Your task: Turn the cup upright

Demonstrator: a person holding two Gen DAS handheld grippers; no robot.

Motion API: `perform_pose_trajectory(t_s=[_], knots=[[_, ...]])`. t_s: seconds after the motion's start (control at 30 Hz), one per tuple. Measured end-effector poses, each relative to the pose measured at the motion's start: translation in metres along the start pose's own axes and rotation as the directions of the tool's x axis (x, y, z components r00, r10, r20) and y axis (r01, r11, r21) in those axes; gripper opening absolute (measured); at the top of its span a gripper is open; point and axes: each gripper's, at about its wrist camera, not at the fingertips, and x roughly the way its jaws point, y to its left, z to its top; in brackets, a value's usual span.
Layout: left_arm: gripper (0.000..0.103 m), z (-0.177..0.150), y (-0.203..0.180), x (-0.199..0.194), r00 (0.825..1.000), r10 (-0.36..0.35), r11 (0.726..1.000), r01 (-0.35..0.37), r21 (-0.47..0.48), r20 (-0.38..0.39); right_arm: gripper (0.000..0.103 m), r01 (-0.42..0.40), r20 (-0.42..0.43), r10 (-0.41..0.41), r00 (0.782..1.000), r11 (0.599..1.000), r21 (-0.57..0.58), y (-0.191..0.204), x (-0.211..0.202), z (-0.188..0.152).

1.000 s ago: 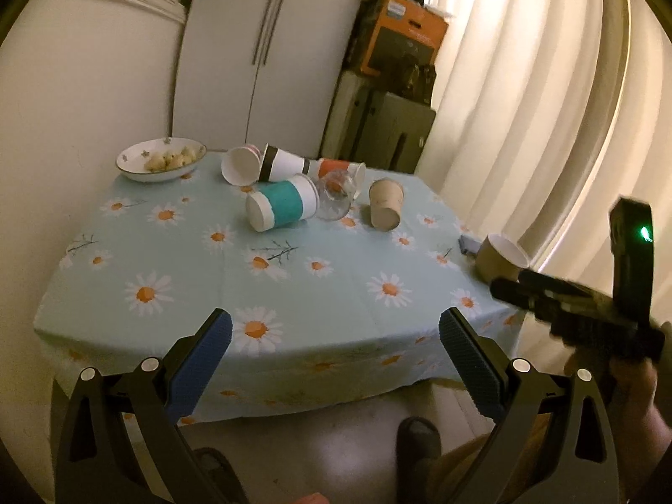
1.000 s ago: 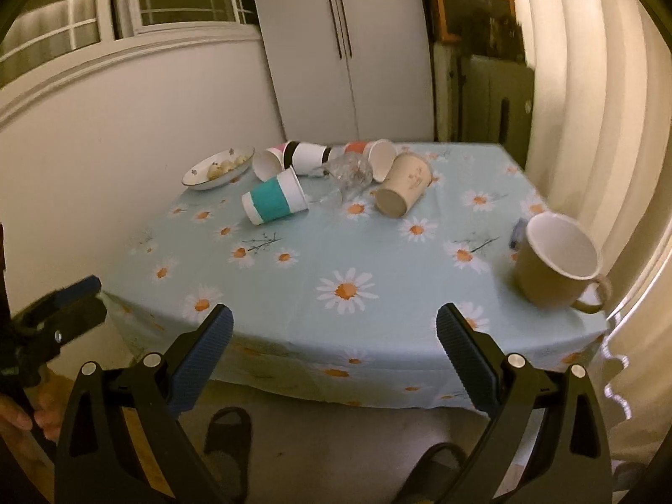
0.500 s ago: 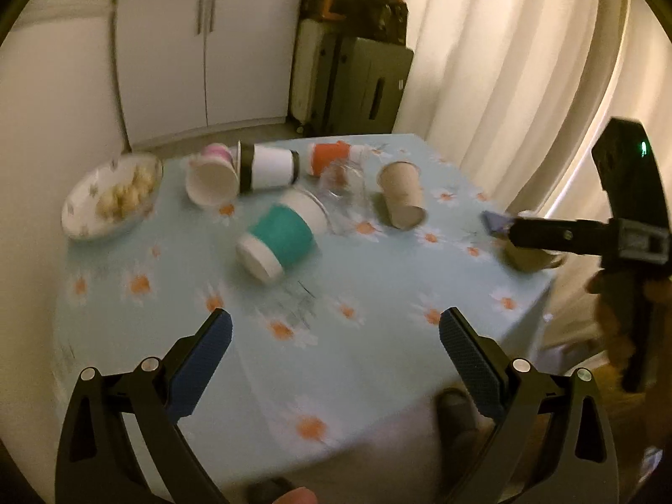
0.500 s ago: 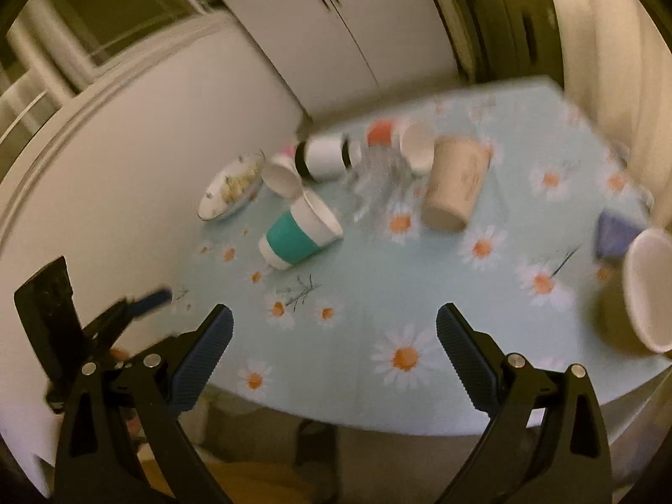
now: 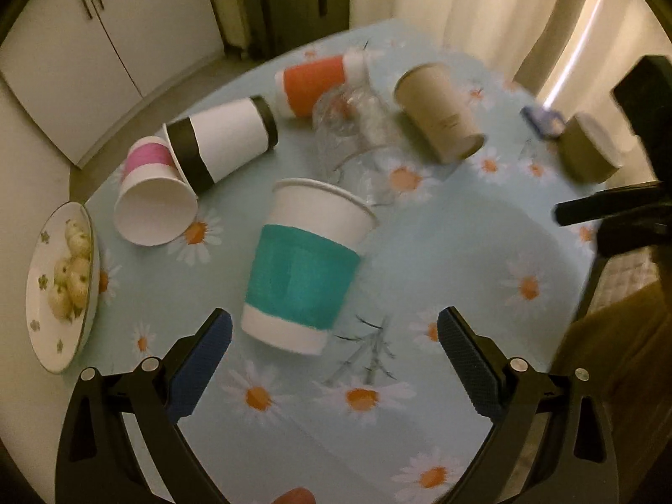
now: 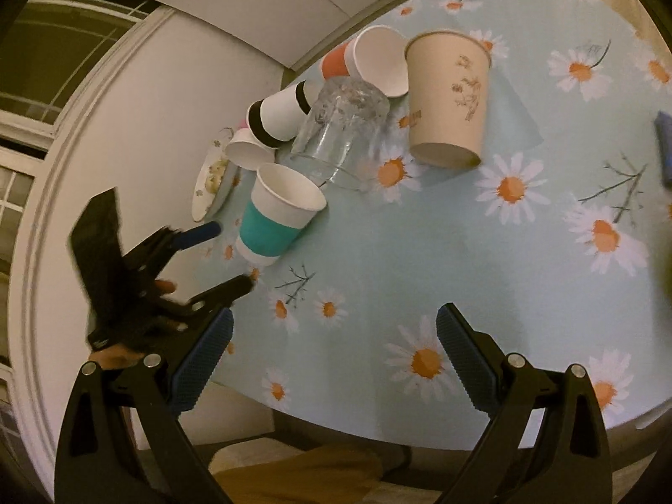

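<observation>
A white paper cup with a teal band [image 5: 302,269] lies on its side on the daisy tablecloth [image 5: 441,252], base toward me, just ahead of my open, empty left gripper [image 5: 334,336]. It also shows in the right wrist view [image 6: 279,218]. Other tipped cups lie behind it: pink-banded [image 5: 151,193], black-banded [image 5: 222,143], orange-banded [image 5: 315,84], plain brown [image 5: 441,122], and a clear glass [image 5: 357,134]. My right gripper [image 6: 334,336] is open and empty above the table's near edge, away from the cups.
A plate of small round food [image 5: 63,281] sits at the table's left edge. A brown mug [image 5: 592,151] and a blue object [image 5: 542,122] sit at the right. Cabinets and curtains stand behind the table. The left gripper also shows in the right wrist view [image 6: 210,260].
Both grippers have moved forward and tilted down over the table. The teal-banded cup is now close in front of the left gripper. Both stay open.
</observation>
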Motion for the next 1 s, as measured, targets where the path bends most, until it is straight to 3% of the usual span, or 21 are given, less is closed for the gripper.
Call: perform_pose_trajectory(t_s=[0.23,0.27,0.3,0.33,0.7,0.87,1.0], knots=[[0.095,0.020,0.009,0.032,0.992,0.039,0.997,-0.031,0.068,-0.118,0.096,-0.049,-0.050,0.052,0.997,0.997,0.065,-0.011,0.015,0.006],[0.091,0.023,0.010,0.035,0.991,0.039,0.997,-0.029,0.076,-0.129,0.096,-0.052,-0.054,0.056,0.997,0.996,0.076,-0.013,0.015,0.005],[0.074,0.025,0.011,0.038,0.989,0.038,0.996,-0.026,0.083,-0.142,0.096,-0.055,-0.062,0.061,0.996,0.995,0.089,-0.016,0.016,0.005],[0.066,0.029,0.011,0.041,0.988,0.036,0.996,-0.023,0.087,-0.149,0.096,-0.057,-0.069,0.064,0.996,0.994,0.096,-0.018,0.018,0.005],[0.062,0.037,0.007,0.044,0.987,-0.005,0.995,0.020,0.095,-0.161,0.096,-0.064,-0.062,0.071,0.996,0.992,0.110,-0.021,0.013,0.011],[0.062,0.033,0.006,0.024,0.990,-0.018,0.999,0.024,0.041,-0.140,0.096,-0.093,-0.064,0.100,0.993,0.990,0.101,-0.017,0.007,0.011],[0.062,0.024,0.003,-0.002,0.992,-0.099,0.989,0.090,-0.113,-0.076,0.096,-0.119,-0.073,0.125,0.989,0.989,0.084,-0.013,0.000,0.009]])
